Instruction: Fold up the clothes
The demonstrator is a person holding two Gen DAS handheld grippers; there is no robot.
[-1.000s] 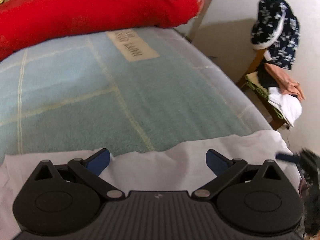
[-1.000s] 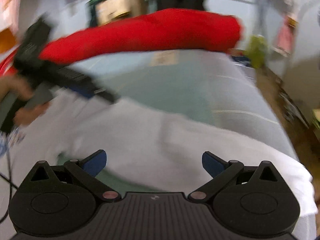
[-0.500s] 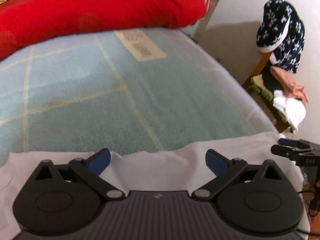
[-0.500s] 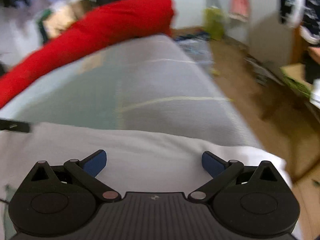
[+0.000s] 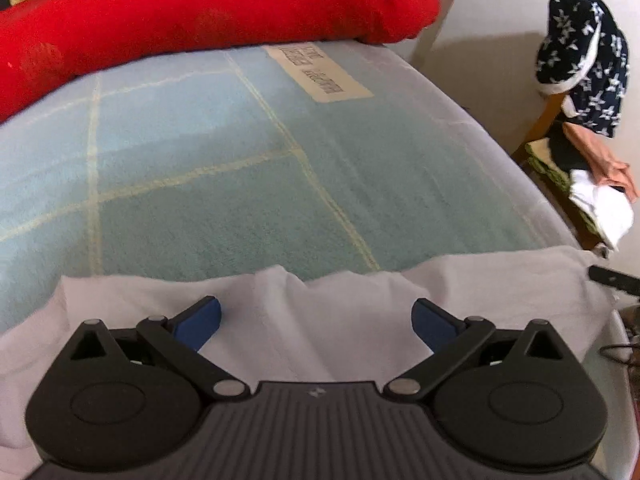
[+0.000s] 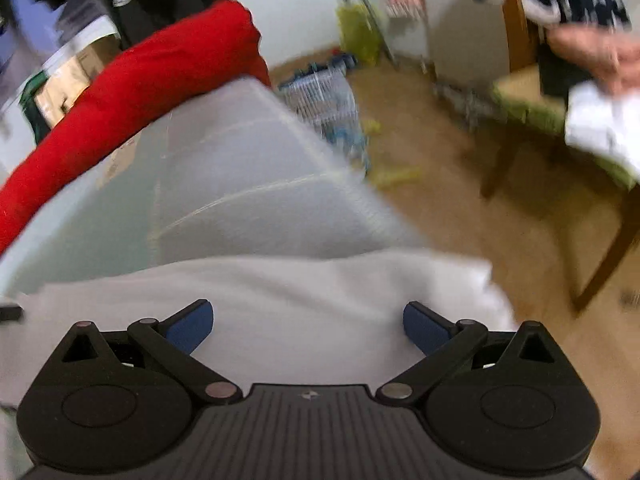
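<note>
A white garment (image 5: 360, 308) lies spread along the near edge of the teal blanket (image 5: 240, 184), directly beneath both the left gripper (image 5: 316, 318) and right gripper (image 6: 308, 316), jaws wide, holding nothing.

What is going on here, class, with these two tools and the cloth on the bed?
A person holds a two-finger tool in each hand over a white garment spread on the near edge of a bed with a pale blue checked blanket. The left tool and the right tool are both open above the cloth, gripping nothing. No fold is under way yet. A red duvet lies at the far end, and other clothes sit on a chair beside the bed.
</note>
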